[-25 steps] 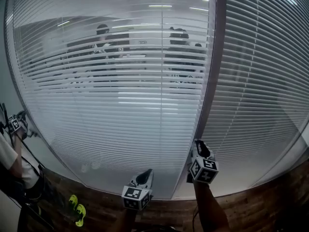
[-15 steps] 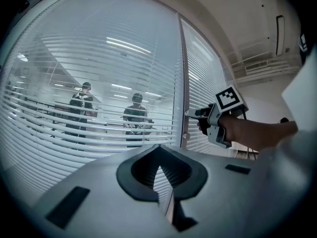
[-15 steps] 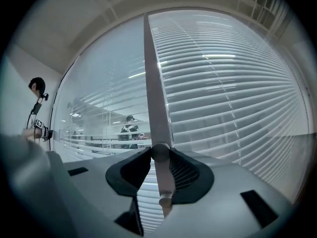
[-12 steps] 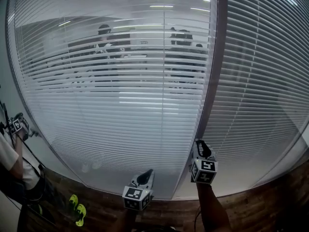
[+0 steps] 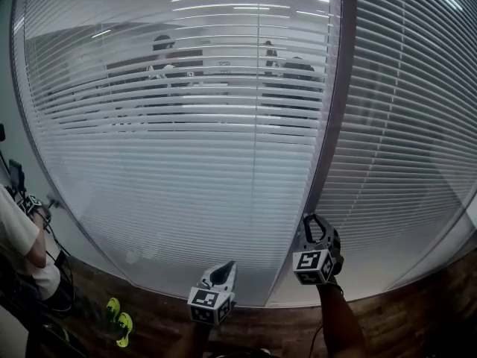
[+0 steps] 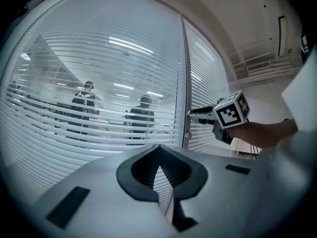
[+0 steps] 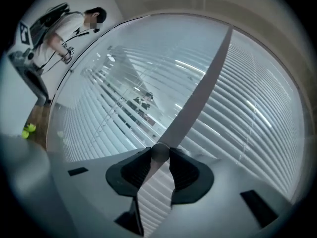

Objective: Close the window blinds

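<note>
Right gripper [image 5: 311, 222] newly rolled over on the knob [image 7: 159, 151]; lower slats of the blinds [image 5: 186, 185] more closed.

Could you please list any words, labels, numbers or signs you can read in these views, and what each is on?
None readable.
The left marker cube and the right marker cube carry only black-and-white square patterns, no letters.
Anything behind the blinds is too blurred to read.

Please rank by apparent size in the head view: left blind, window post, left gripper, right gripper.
1. left blind
2. window post
3. left gripper and right gripper: about alike, so not ranked.
</note>
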